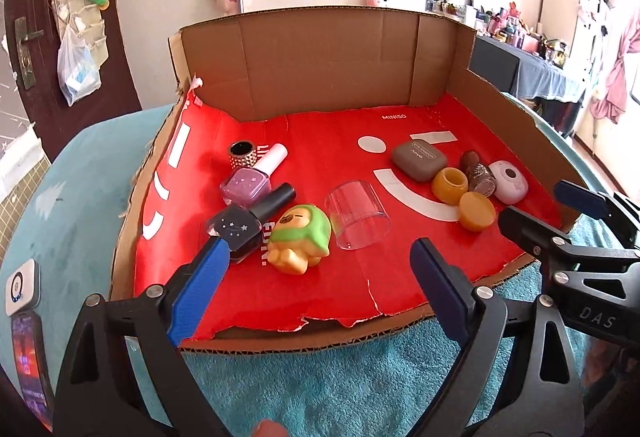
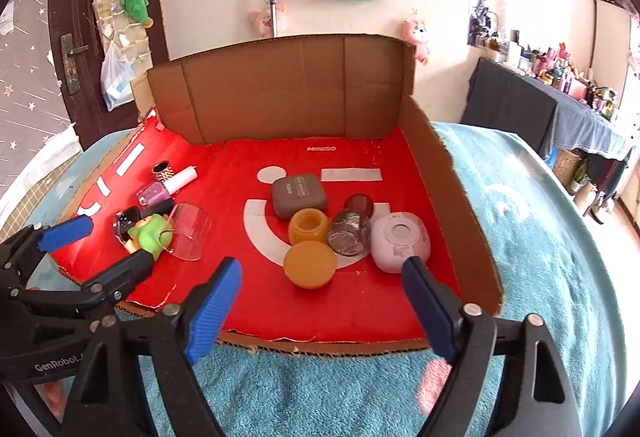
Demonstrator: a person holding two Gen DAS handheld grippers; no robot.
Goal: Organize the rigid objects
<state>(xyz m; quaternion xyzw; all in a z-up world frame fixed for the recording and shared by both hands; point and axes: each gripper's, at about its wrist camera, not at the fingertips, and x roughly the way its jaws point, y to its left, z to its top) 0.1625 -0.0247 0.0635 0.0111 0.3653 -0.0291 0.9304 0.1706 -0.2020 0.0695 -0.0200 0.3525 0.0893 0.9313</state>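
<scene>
Jaws of both grippers stand wide with nothing between them. The left gripper point(image 1: 320, 269) hangs over the near left part of the cardboard tray point(image 1: 320, 49); the right gripper point(image 2: 322, 293) hangs over the near right part. No earlier view is available for comparison.

The tray has a red floor and brown walls and rests on a teal blanket point(image 1: 340, 377).

Left group: a dark nail polish bottle point(image 1: 244, 225) lies on its side, just beside a purple nail polish bottle point(image 1: 250, 187) with a white cap. A studded ring point(image 1: 243, 153) sits behind them. A green and yellow toy figure point(image 1: 302, 237) lies beside the dark bottle, and a clear plastic cup point(image 1: 356, 215) lies tipped next to the figure.

Right group: a grey eyeshadow case point(image 2: 298, 195), an orange jar point(image 2: 309, 225), its orange lid point(image 2: 310, 264) in front, a glittery bottle point(image 2: 349, 233) and a pink round case point(image 2: 400, 241) cluster closely, several touching.
</scene>
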